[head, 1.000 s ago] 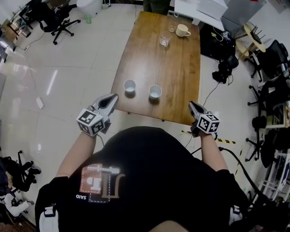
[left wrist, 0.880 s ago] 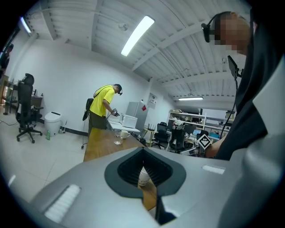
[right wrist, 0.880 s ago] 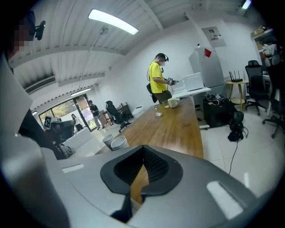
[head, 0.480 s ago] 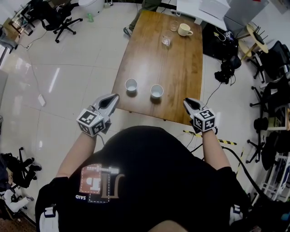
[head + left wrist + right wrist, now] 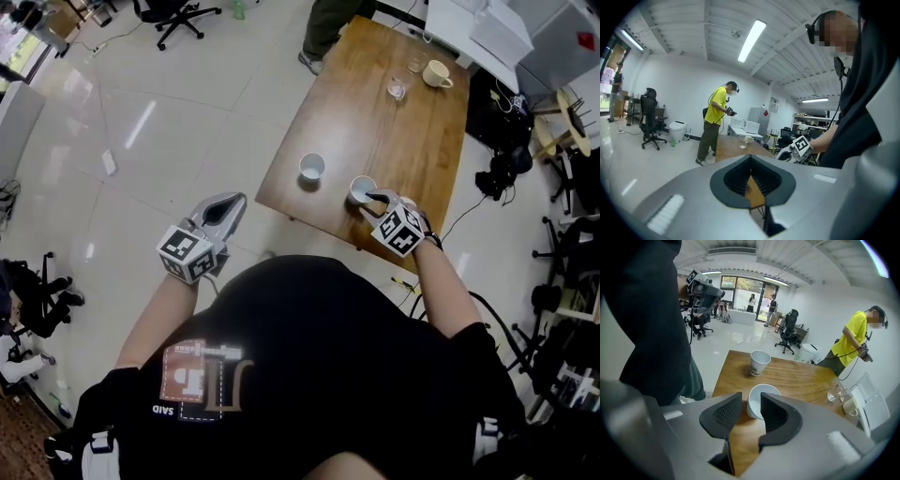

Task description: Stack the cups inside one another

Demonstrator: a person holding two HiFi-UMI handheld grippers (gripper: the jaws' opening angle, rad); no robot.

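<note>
Nearest the person, the left claw (image 5: pixel 234 199) hangs over the floor (image 5: pixel 169 141), clear of the counter (image 5: pixel 412 141). Its tips are closed together with nothing between them.

The right claw (image 5: pixel 375 199) tips steeply down at the counter's near edge. Its jaws have just been opening and stand wide apart. The near cup (image 5: pixel 362 190) stands right at the tips, and its white rim shows in the gap between the pads (image 5: pixel 725 414). Whether either pad touches the cup cannot be told.

That cup is upright, mouth up, with its long axis vertical, close to the near edge. The second cup (image 5: pixel 312 167) stands a little farther in and to the left, apart from the first. It is also upright and mouth up, with print on its side.

At the far end of the counter stand a clear glass (image 5: pixel 397 88) and a cream mug (image 5: pixel 434 73).
</note>
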